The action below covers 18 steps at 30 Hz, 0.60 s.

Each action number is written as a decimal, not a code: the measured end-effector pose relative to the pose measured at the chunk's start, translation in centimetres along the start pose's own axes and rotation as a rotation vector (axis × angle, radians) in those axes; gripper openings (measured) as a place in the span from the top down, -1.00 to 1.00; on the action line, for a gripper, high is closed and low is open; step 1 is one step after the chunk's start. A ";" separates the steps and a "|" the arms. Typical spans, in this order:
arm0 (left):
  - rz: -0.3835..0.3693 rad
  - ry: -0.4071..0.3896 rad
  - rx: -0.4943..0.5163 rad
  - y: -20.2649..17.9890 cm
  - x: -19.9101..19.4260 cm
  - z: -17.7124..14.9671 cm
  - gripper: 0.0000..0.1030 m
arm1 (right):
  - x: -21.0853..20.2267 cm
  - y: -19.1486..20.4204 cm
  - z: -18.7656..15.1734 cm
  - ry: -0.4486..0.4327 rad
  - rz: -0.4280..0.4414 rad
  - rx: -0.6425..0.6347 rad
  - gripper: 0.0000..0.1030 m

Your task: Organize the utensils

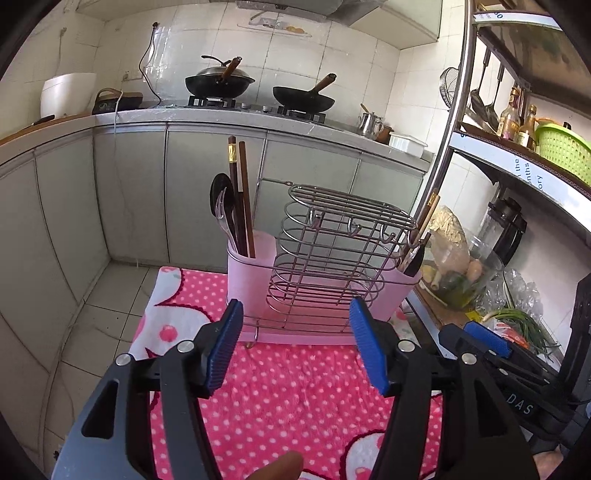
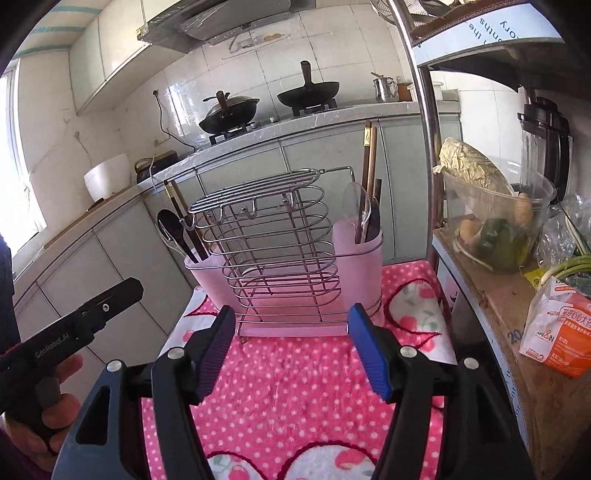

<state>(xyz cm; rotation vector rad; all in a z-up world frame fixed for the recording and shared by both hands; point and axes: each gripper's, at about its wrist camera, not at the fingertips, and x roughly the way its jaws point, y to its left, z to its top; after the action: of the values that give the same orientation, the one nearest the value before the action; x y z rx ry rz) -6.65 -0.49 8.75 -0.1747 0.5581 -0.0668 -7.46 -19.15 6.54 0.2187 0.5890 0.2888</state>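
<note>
"DAS" in pale letters stands on the black gripper body (image 1: 524,408), right of the left wrist view's jaws. "GenRobot.AI" is on the other gripper's black body (image 2: 55,345), left of the right view's jaws. Shelf edge strip (image 1: 532,177), far right & above: "the", "...nths", "...ory" only. Orange packet (image 2: 561,328): text too small.

A home kitchen: two black woks (image 1: 220,82) sit on a gas hob (image 1: 255,107) at upper centre, white wall tiles (image 1: 288,62) behind, grey cabinet doors (image 1: 214,192) below (a range hood (image 2: 218,22), probably, overhead), and a shelf rack (image 1: 517,147) with bottles at right.
</note>
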 end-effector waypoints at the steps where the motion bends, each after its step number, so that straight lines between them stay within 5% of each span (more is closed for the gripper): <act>1: 0.006 0.000 0.004 -0.1 0.1 -0.1 -0.17 | 0.0 0.0 0.0 0.000 -0.007 -0.006 -0.22; 18: 0.056 0.041 0.062 0.1 3.9 -0.8 -0.17 | 2.4 0.3 0.1 -0.005 -0.100 -0.054 -0.22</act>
<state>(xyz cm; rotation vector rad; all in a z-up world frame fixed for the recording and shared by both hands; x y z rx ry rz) -3.82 -0.91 6.01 -0.0977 0.6009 -0.0330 -5.53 -18.07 5.49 0.1375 0.5850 0.2075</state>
